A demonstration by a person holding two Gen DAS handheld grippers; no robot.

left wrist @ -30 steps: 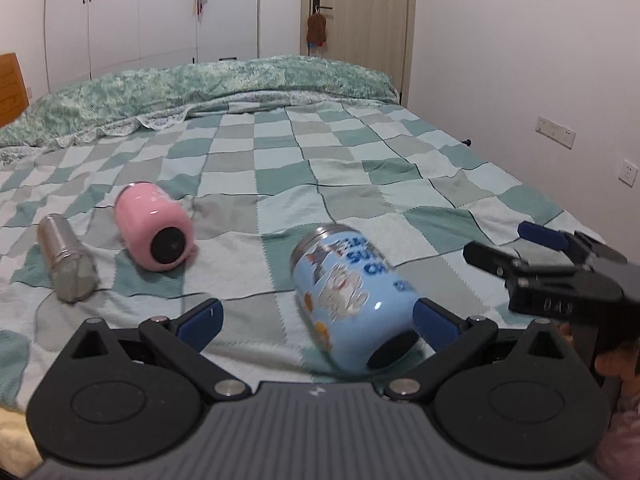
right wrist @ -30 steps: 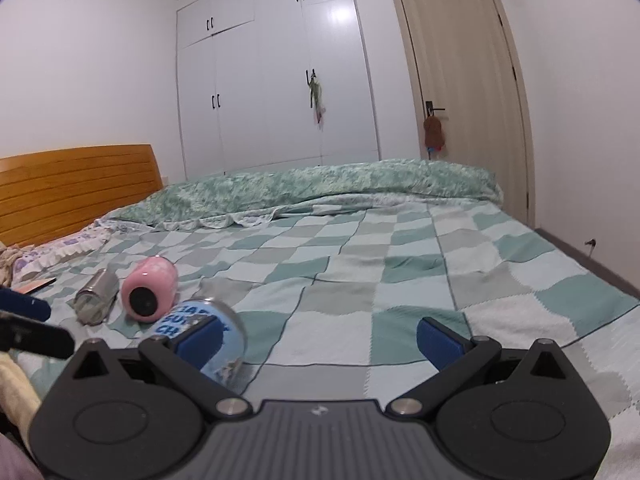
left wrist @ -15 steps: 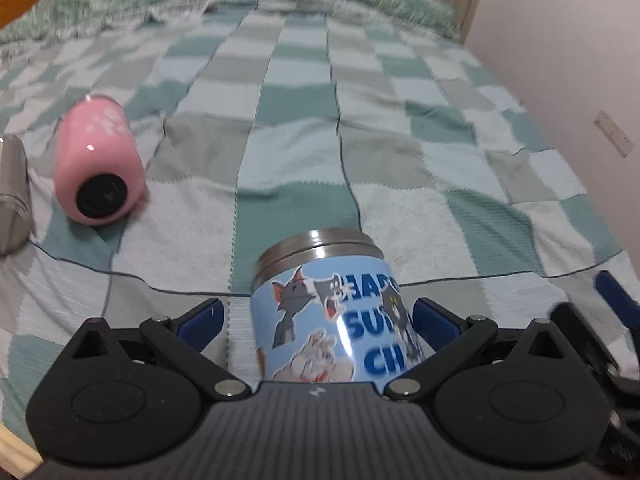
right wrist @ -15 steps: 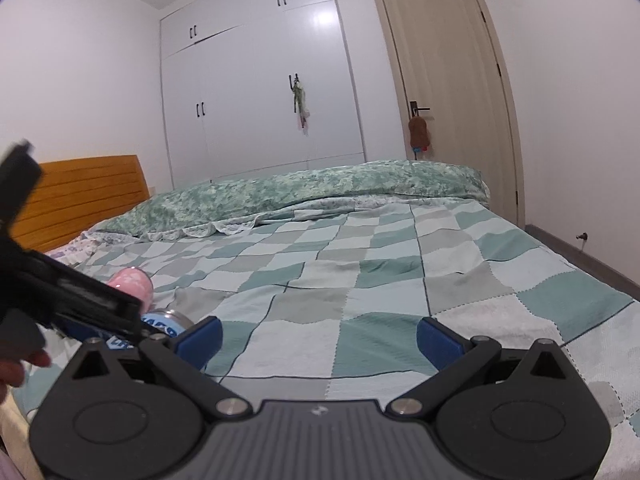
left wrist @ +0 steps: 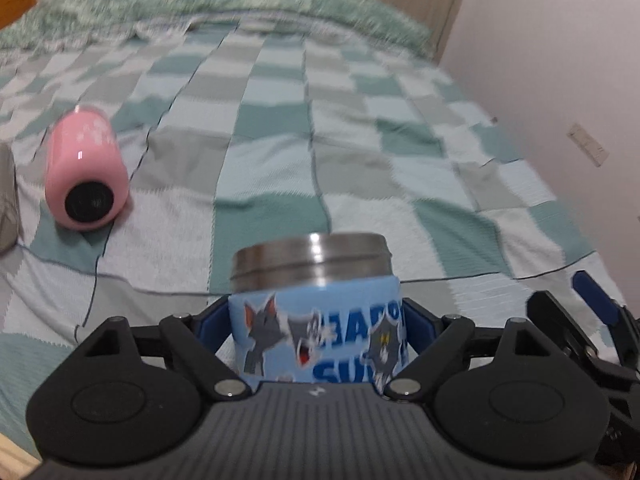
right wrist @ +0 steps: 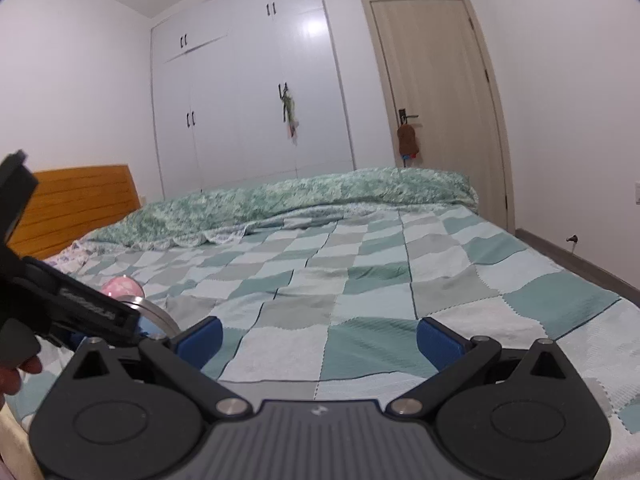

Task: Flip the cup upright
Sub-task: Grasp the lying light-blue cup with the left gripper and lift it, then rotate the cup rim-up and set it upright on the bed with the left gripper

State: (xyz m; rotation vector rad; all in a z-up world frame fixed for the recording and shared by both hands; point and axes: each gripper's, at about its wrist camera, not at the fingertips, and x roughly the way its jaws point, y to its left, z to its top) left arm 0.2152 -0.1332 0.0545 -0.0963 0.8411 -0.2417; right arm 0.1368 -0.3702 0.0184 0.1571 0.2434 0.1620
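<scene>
My left gripper (left wrist: 316, 326) is shut on the blue cartoon cup (left wrist: 316, 320), its blue pads pressed on both sides. The cup stands with its steel rim (left wrist: 312, 258) up, held over the checked bedspread (left wrist: 360, 168); its base is hidden behind the gripper body. In the right wrist view the cup's rim (right wrist: 154, 312) shows at the left, behind the left gripper's arm (right wrist: 72, 304). My right gripper (right wrist: 318, 338) is open and empty, to the right of the cup; its tips also show in the left wrist view (left wrist: 592, 300).
A pink cup (left wrist: 84, 172) lies on its side at the left, base towards me. A steel cup (left wrist: 8, 200) lies at the far left edge. A folded green duvet (right wrist: 320, 200) lies at the far end. A wall (left wrist: 560, 60) runs along the bed's right side.
The left gripper closed on the blue cup, which lay on its side a second ago, and turned it rim up. The right gripper stayed open and shifted only slightly.
</scene>
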